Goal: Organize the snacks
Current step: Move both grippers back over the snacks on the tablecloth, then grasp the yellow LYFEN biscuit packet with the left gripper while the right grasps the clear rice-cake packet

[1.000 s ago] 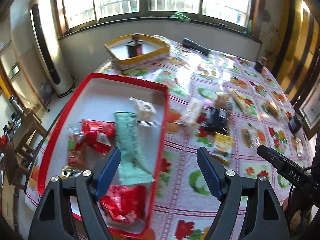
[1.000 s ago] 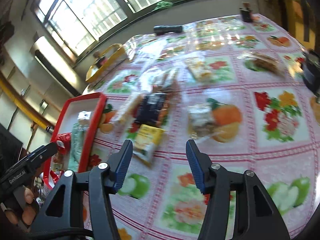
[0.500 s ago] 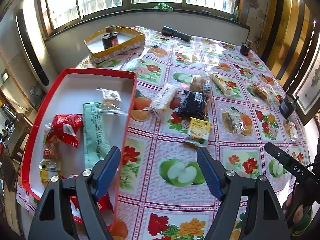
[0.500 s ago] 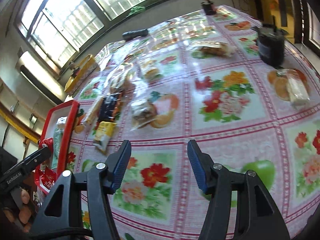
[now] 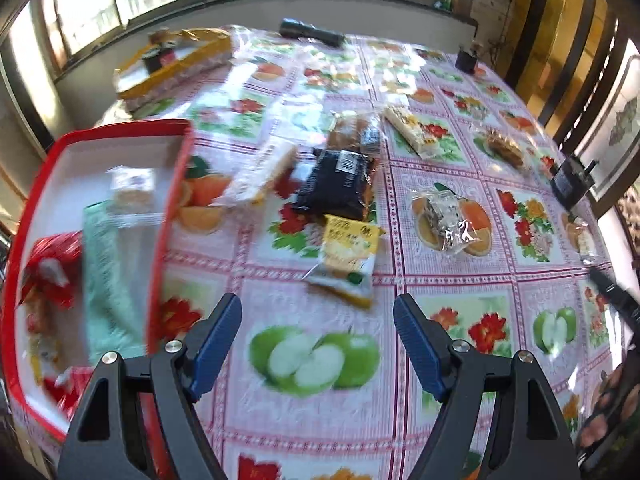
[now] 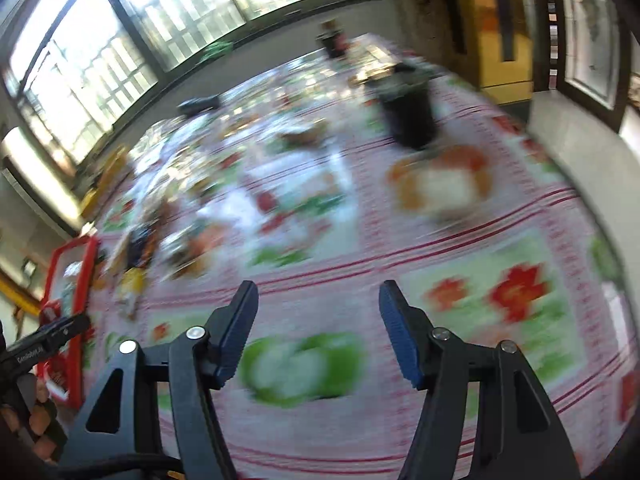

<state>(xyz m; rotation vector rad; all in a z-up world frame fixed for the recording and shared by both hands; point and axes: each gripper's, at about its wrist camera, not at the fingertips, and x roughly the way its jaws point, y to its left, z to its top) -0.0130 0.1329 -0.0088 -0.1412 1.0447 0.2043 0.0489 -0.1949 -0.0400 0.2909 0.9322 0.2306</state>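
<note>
In the left wrist view, the left gripper [image 5: 318, 316] is seen at the bottom of the frame with its blue-padded jaws set apart and nothing between them; only the floral plastic-covered worktop [image 5: 452, 276] lies under the gap. The yellow flat snack sachet [image 5: 348, 258] lies directly above the gap, just beyond the jaw tips, slightly right of the centre line. Its long axis runs roughly up the frame, tilted a little, so the jaws would straddle its short width. Above it, the black wrapped snack pack [image 5: 340, 188] is found, and the clear-wrapped cake slice [image 5: 450, 220] lies to the right. The red-rimmed white tray [image 5: 176, 184] with snacks already in it fills the left edge.

In the right wrist view, heavily blurred, the right gripper [image 6: 318, 300] shows jaws apart and empty, having just been opening. A pale wrapped snack on an orange print [image 6: 444, 188] lies above and to the right of the gap, well apart from the tips, its axis not readable. The yellow sachet appears far off at the left edge, so the left gripper is judged nearer to it.
</note>
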